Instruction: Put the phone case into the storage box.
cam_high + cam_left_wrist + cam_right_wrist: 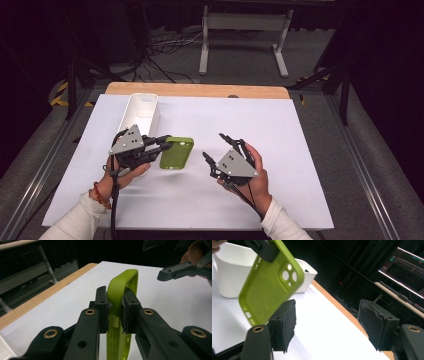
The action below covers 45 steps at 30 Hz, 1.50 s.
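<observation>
Green, soft phone case with camera cutouts hangs just above my white table, pinched at its edge by my left gripper; my right gripper waits beside it, jaws spread wide.

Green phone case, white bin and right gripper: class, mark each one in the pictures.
green phone case (pixel 176 154), high view, middle of its back.
white bin (pixel 141 104), high view, its far inner wall.
right gripper (pixel 327 327), right gripper view, midway between its open fingertips.
</observation>
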Available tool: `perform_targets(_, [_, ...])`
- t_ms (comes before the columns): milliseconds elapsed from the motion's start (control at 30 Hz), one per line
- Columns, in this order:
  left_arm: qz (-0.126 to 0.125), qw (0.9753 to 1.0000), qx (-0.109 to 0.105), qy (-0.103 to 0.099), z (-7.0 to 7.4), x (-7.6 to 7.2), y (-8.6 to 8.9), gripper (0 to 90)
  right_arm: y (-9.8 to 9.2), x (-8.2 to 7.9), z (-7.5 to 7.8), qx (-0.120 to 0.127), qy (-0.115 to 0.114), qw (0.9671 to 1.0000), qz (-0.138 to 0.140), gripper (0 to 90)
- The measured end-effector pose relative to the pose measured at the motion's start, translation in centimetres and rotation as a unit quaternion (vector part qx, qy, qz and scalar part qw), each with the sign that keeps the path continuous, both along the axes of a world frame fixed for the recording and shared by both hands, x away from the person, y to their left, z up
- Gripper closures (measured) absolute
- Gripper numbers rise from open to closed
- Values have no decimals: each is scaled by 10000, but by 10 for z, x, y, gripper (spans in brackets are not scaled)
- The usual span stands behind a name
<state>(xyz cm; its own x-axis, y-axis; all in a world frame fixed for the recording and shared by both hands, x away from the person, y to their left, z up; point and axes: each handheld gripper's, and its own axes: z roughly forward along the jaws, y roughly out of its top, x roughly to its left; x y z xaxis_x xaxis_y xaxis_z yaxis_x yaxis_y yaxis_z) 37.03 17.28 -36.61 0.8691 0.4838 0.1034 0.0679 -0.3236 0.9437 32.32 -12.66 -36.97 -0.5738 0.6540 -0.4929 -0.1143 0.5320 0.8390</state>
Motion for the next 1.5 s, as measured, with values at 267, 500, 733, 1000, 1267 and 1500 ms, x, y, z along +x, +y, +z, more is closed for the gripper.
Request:
perform_targets(267, [45,10000,-5,12,1,0,1,783,-12,-1,-7,69,204,9997,-153,250])
perform_targets(500, [47,10000,-69,-41,2,-1,3,783,-24,-5,-14,124,321,9993,-131,242])
perform_targets(733, [27,10000,-57,-61,4,-1,5,783,-37,-7,-17,183,393,9989,-175,228])
perform_targets(1000, [33,9997,-186,-145,6,-3,8,783,-48,-12,-22,148,350,9990,-216,242])
perform_targets(1267, [20,9996,-212,-158,8,-3,10,783,-61,-16,-29,142,453,9984,-316,242])
perform_targets(1500, [75,9994,-283,-166,11,-3,15,784,-70,-21,-36,121,485,9979,-402,254])
